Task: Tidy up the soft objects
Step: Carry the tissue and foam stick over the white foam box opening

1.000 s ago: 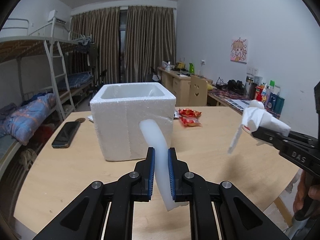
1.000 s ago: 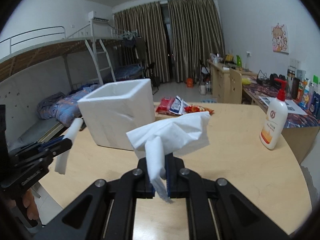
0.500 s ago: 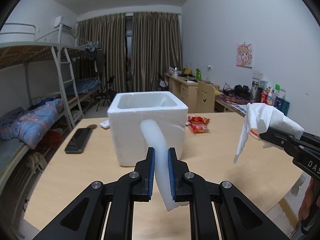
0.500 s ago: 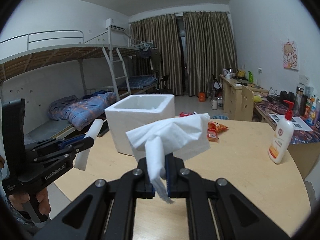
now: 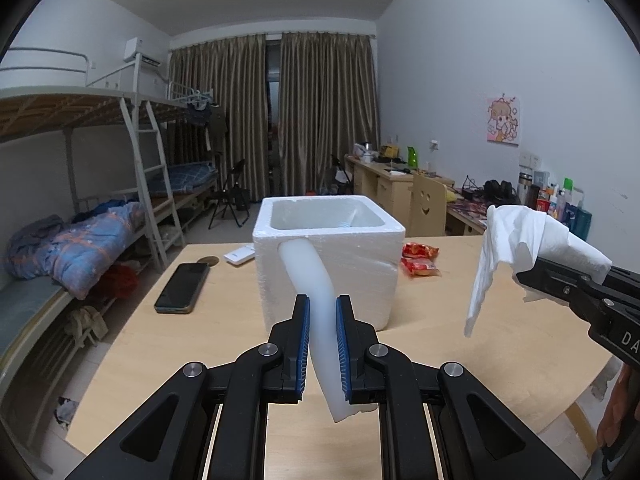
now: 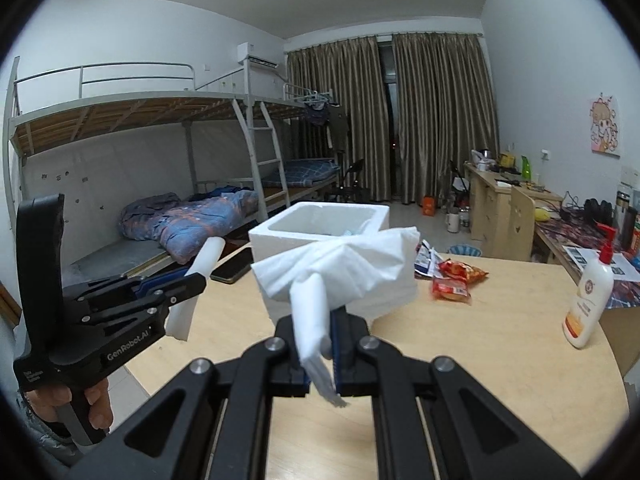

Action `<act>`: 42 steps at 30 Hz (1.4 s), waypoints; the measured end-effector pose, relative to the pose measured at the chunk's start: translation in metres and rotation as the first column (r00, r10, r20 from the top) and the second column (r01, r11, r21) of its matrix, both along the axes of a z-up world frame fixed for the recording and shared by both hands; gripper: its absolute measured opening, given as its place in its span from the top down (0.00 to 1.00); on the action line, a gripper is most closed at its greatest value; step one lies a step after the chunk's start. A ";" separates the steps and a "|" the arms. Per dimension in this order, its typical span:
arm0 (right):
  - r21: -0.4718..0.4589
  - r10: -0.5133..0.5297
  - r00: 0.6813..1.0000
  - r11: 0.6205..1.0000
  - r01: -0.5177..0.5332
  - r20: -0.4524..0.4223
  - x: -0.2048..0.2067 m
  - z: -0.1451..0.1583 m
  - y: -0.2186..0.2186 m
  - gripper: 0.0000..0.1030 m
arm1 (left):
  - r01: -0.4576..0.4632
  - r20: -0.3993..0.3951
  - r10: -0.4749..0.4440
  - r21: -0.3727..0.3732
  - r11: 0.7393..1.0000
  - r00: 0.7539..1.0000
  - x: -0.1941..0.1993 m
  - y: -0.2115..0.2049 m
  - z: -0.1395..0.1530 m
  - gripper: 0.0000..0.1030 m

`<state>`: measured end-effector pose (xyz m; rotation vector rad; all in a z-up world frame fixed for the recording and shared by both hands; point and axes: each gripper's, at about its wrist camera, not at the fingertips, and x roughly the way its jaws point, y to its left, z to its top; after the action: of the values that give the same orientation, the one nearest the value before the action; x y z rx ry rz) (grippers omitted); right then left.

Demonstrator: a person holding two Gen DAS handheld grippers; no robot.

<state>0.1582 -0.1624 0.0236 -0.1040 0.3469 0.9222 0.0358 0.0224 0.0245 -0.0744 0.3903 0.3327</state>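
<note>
My left gripper point(image 5: 322, 320) is shut on a white foam strip point(image 5: 316, 304) that curves up in front of the white foam box point(image 5: 360, 276). The strip also shows in the right wrist view point(image 6: 208, 258), held by the left gripper point(image 6: 192, 280). My right gripper point(image 6: 322, 328) is shut on a crumpled white tissue point(image 6: 340, 268), held above the wooden table point(image 6: 500, 340). In the left wrist view the tissue point(image 5: 516, 240) hangs from the right gripper point(image 5: 524, 280), to the right of the box. The box point(image 6: 320, 220) is open at the top.
A black phone point(image 5: 182, 287) and a white remote point(image 5: 239, 255) lie left of the box. Red snack packets point(image 6: 456, 280) lie behind it. A lotion pump bottle point(image 6: 588, 300) stands at the table's right edge. A bunk bed point(image 5: 80, 220) is at the left, desks at the right.
Both grippers have risen and tilted up with their loads, so the box's open top now shows. The foam strip and the tissue stay gripped.
</note>
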 end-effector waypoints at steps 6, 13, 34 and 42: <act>-0.004 0.027 1.000 1.000 -0.027 0.003 -0.002 -0.001 0.011 0.90 | -0.019 0.011 0.019 0.000 1.000 1.000 -0.005 0.010 0.004 0.87; -0.011 0.057 0.998 0.998 -0.057 0.007 -0.004 -0.001 0.022 0.90 | -0.031 0.021 0.030 0.006 1.000 0.999 -0.010 0.017 0.009 0.87; -0.025 0.076 0.997 0.997 -0.076 0.012 0.009 0.005 0.040 0.90 | -0.013 0.042 0.012 0.024 1.000 0.999 0.001 0.027 0.022 0.87; -0.017 0.076 0.997 0.997 -0.076 0.021 0.017 0.016 0.046 0.90 | 0.007 0.055 -0.009 0.036 0.999 0.998 0.011 0.032 0.034 0.87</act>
<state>0.1748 -0.1164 0.0392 -0.1428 0.3326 0.9929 0.0468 0.0540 0.0589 -0.0469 0.3298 0.3290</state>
